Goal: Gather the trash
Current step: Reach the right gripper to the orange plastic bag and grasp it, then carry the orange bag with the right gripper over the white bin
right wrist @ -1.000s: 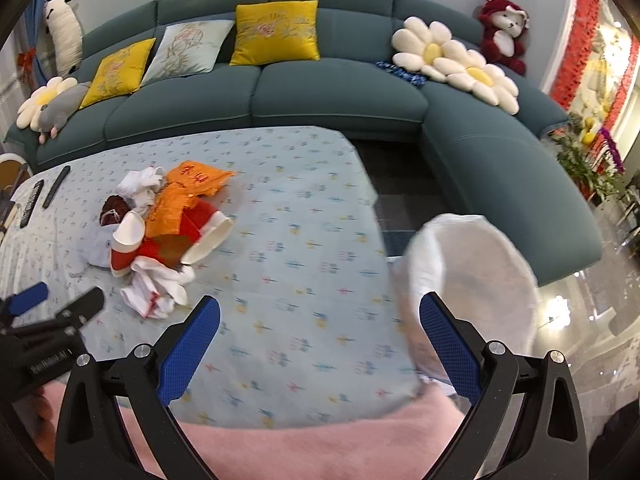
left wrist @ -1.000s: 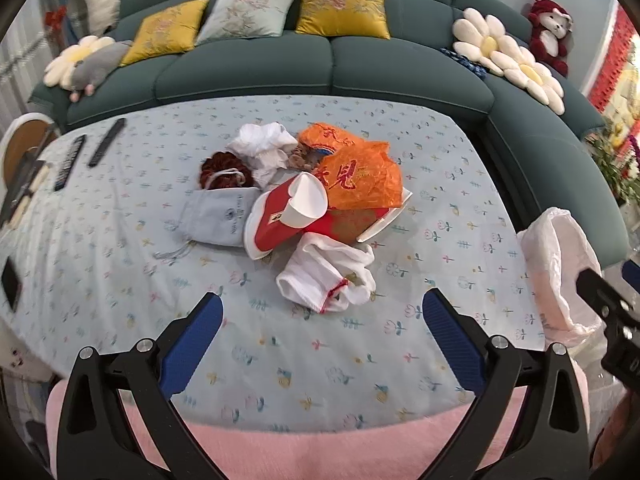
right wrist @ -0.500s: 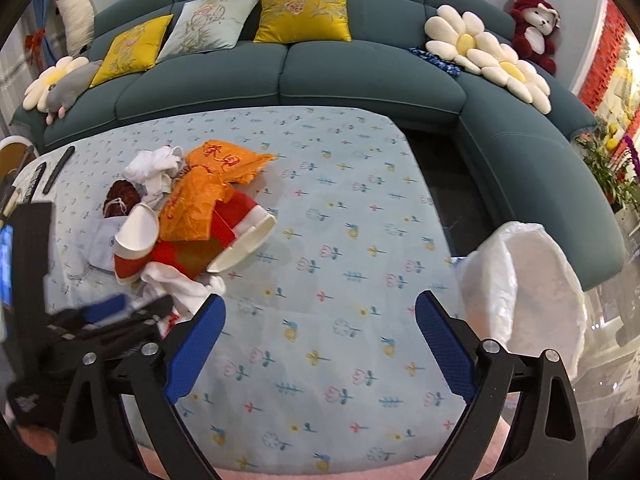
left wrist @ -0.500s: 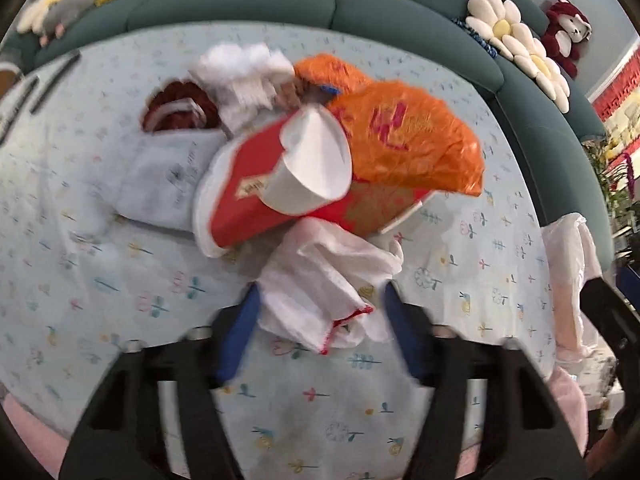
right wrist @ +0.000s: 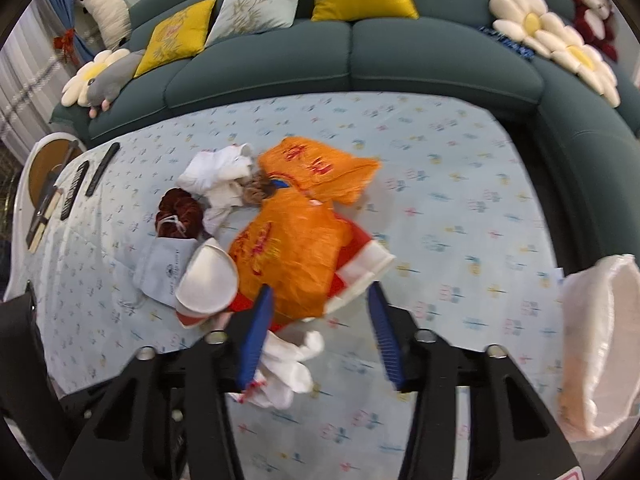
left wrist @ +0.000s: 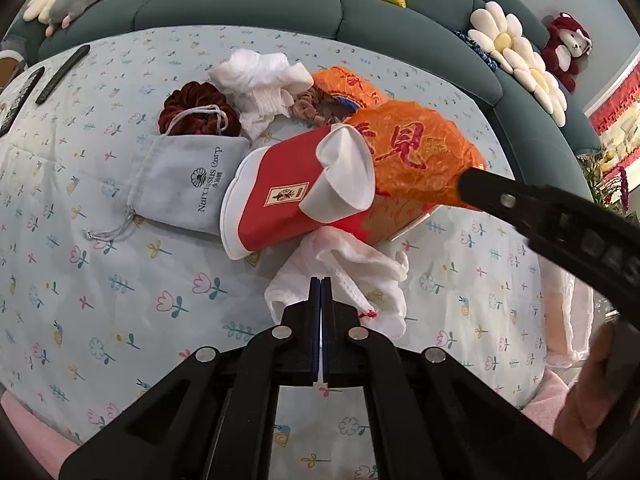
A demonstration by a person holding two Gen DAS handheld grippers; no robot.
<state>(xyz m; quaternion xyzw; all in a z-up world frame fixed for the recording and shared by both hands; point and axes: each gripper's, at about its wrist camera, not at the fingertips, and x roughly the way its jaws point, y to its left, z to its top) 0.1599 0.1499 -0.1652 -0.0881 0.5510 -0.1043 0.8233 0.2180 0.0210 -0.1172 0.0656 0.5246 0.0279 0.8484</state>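
Observation:
A trash pile lies on the flowered tablecloth [left wrist: 100,280]: an orange wrapper [left wrist: 416,156], a red and white box [left wrist: 276,204], a white paper cup [left wrist: 344,172] and a crumpled white cloth bag [left wrist: 348,276] with red stitching. My left gripper [left wrist: 320,280] is shut, its tips pinching the near edge of that white bag. My right gripper [right wrist: 320,290] hangs over the orange wrapper [right wrist: 296,248] and the box edge [right wrist: 360,276]. Its jaws are closing with the wrapper between them, and no firm grip shows. One of its fingers [left wrist: 504,200] reaches in from the right.
An open white trash bag [right wrist: 600,340] hangs at the table's right edge. A grey drawstring pouch [left wrist: 188,184], a dark red scrunchie [left wrist: 196,108] and white tissue [left wrist: 256,80] lie behind the pile. Remotes [left wrist: 60,74] rest far left. A green sofa [right wrist: 400,52] curves behind.
My left gripper dropped onto the pile and shut on the white cloth bag. My right gripper swung left from the trash bag to over the orange wrapper, its jaws narrowing.

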